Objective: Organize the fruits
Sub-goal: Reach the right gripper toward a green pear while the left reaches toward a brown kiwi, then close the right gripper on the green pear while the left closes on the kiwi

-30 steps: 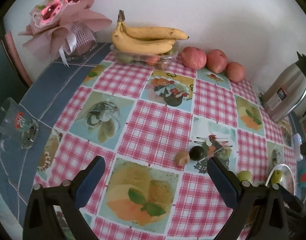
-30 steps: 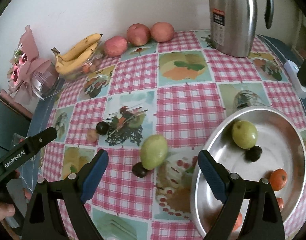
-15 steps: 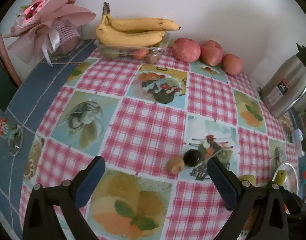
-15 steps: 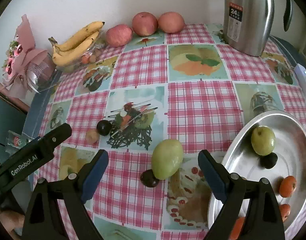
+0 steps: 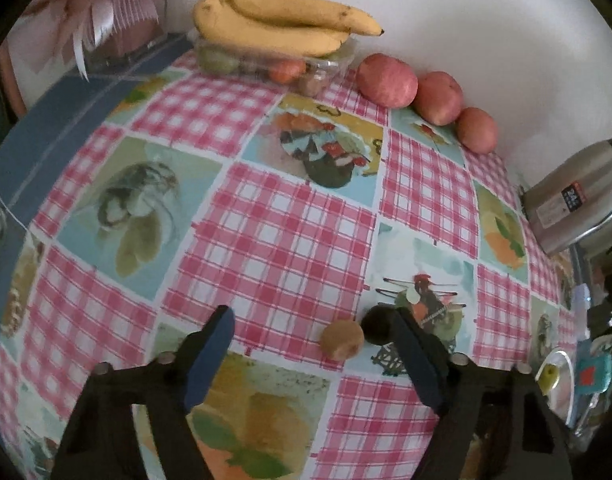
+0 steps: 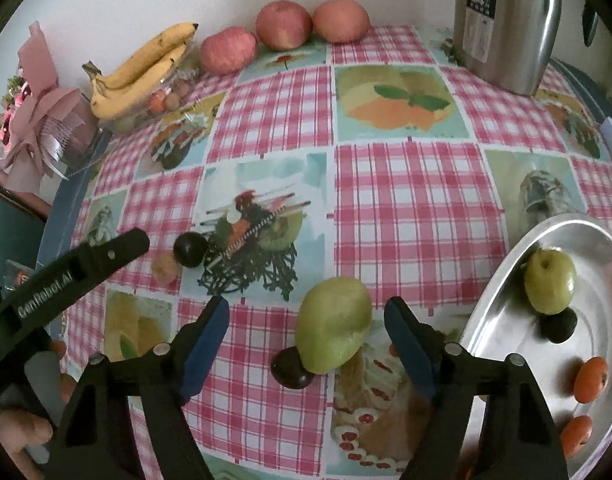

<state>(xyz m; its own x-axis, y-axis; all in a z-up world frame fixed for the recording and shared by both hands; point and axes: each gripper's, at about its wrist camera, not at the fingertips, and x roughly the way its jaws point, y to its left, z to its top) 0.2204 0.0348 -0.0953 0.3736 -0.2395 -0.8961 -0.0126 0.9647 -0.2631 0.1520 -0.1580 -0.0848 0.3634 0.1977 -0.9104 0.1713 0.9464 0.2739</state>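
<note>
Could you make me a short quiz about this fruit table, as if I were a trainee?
1. True or false: the metal tray already holds some fruit.
2. How many red apples stand along the wall?
3. Which fruit lies between the blue fingers of the right tool? A) a banana B) the large green mango C) an orange fruit

Key
1. True: a green fruit, a dark fruit and orange fruits lie in it.
2. Three.
3. B. The jaws are closing, their pads not yet on it; a dark plum touches the mango's near end.
</note>
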